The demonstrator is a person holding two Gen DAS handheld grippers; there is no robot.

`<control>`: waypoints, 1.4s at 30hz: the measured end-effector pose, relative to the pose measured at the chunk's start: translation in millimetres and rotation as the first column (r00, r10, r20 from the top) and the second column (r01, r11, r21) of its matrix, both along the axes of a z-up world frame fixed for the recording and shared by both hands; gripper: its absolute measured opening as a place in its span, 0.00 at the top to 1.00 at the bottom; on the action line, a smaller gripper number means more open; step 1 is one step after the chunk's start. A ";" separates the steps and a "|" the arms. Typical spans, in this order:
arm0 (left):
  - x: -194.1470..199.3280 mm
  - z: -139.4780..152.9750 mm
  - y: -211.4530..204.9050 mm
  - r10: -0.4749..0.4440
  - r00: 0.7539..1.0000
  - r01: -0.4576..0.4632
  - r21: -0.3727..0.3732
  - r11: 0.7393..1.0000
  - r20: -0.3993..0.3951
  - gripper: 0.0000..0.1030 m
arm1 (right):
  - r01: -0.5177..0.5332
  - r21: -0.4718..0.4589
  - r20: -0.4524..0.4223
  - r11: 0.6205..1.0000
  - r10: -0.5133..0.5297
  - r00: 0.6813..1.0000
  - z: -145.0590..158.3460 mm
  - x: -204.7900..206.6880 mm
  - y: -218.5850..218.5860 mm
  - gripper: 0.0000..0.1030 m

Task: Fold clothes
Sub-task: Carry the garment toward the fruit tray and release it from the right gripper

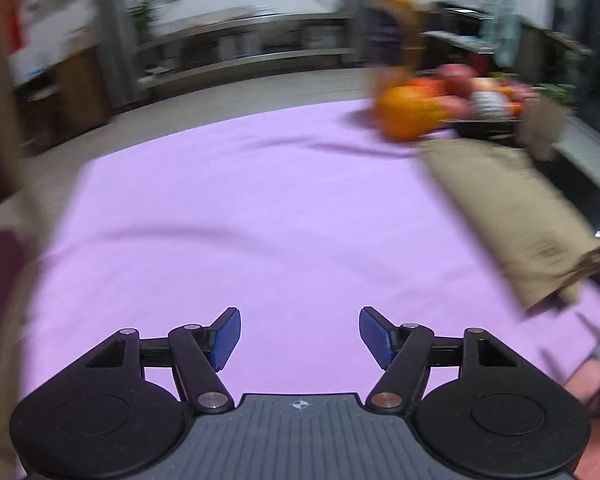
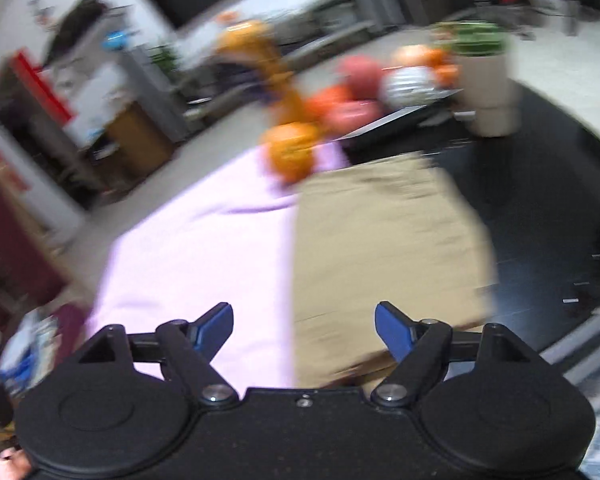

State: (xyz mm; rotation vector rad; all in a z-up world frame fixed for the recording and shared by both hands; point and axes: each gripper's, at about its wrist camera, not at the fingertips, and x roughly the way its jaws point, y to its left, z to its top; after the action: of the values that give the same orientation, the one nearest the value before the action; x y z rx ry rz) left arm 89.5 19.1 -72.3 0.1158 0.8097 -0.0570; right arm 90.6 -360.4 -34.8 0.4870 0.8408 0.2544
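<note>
a: left claw point(image 1: 300, 338) wide, nothing between the blue pads point(image 1: 226, 338). right claw point(image 2: 304, 334) wide too, also bare.

b: and the garment?

a: tan folded garment point(image 2: 384, 248), flat on the counter, along the right edge of the lilac cloth point(image 1: 236, 208). partly on the lilac, partly over the dark counter point(image 2: 548, 216) beyond it. seen from the left wrist, well off toward the right edge point(image 1: 512, 216), with layered ends showing at the near corner.

b: anything crowding it?

a: fruit pile at the far edge, an orange point(image 1: 406, 114) just beside the garment's far end. pale plant pot point(image 2: 488, 92) further right. blurred, so no finer detail.

b: handling?

a: probably light and soft, limp once lifted, likely to sag and spill its layers if pinched in the middle. woven look, so not slippery. nothing fragile in it; the fruit nearby could roll if bumped.

b: where to grip?

a: best guess: the near corners, one claw each, pinching through all layers at the edge. keeps the fold together and the cloth taut between both claws. careful not to catch the lilac cloth underneath.
</note>
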 end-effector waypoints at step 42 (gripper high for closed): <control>-32.9 -71.9 75.0 0.041 0.982 -0.039 0.014 0.999 -0.182 0.50 | -0.238 -0.272 -0.242 0.932 0.172 0.955 -108.7 -0.8 166.9 0.70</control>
State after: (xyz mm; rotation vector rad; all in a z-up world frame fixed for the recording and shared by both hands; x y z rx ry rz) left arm 56.7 94.2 -144.2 0.1052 0.9956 -0.0260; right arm 89.8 -193.5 -143.5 0.1410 1.1246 0.2648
